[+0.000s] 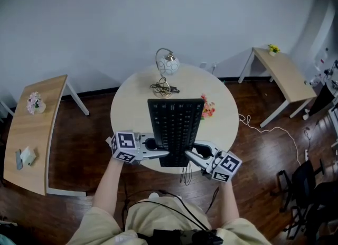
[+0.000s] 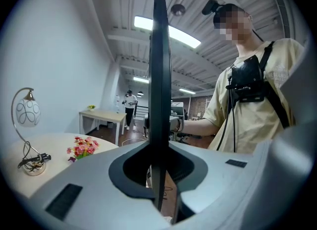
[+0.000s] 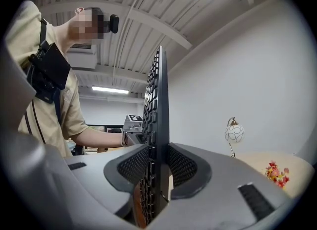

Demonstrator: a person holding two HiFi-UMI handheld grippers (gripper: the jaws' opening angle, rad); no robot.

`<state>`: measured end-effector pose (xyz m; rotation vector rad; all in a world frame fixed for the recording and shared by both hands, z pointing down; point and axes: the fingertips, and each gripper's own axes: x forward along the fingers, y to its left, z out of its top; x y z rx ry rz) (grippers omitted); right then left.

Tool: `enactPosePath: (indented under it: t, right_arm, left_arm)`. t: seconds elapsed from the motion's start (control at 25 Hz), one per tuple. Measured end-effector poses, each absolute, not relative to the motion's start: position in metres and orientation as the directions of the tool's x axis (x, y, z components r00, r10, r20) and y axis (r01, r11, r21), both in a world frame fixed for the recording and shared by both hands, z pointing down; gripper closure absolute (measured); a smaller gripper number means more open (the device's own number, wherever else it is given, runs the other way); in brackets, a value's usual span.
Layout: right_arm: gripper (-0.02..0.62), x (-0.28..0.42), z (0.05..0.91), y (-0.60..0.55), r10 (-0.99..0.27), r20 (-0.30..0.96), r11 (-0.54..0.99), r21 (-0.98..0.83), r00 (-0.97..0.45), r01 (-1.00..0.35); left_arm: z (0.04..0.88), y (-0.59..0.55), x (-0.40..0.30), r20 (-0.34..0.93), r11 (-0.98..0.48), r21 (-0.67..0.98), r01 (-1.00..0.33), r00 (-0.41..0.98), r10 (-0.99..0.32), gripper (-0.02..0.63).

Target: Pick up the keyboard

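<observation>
A black keyboard (image 1: pixel 175 126) lies lengthwise over the round pale table (image 1: pixel 129 106), its near end past the table's front edge. My left gripper (image 1: pixel 158 153) is shut on the near left corner of the keyboard. My right gripper (image 1: pixel 191 152) is shut on the near right corner. In the left gripper view the keyboard (image 2: pixel 160 80) stands edge-on between the pads of the left gripper (image 2: pixel 158 174). In the right gripper view the keyboard (image 3: pixel 157 105) shows its keys to the left, pinched by the right gripper (image 3: pixel 158 174).
A small globe lamp (image 1: pixel 168 65) with a coiled cable (image 1: pixel 163 87) stands behind the keyboard, and a bunch of flowers (image 1: pixel 207 107) lies to its right. Wooden side tables stand at the left (image 1: pixel 31 133) and back right (image 1: pixel 288 75). A black chair (image 1: pixel 306 186) stands at right.
</observation>
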<state>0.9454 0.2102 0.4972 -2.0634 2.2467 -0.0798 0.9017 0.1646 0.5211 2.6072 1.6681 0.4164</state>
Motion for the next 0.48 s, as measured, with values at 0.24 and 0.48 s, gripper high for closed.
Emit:
enactPosePath:
  t: [0.24, 0.48]
  right_arm:
    - [0.460, 0.9437, 0.4975, 0.2109, -0.997, -0.028, 0.079, -0.080, -0.077, -0.994]
    - [0.460, 0.9455, 0.4921, 0.2152, -0.997, -0.043, 0.070, -0.071, -0.067, -0.995]
  left_arm:
    - [0.5231, 0.1655, 0.8999, 0.205, -0.421, 0.149, 0.895, 0.389, 0.898, 0.552]
    - [0.5186, 0.1689, 0.9012, 0.178, -0.433, 0.129, 0.892, 0.409, 0.895, 0.552]
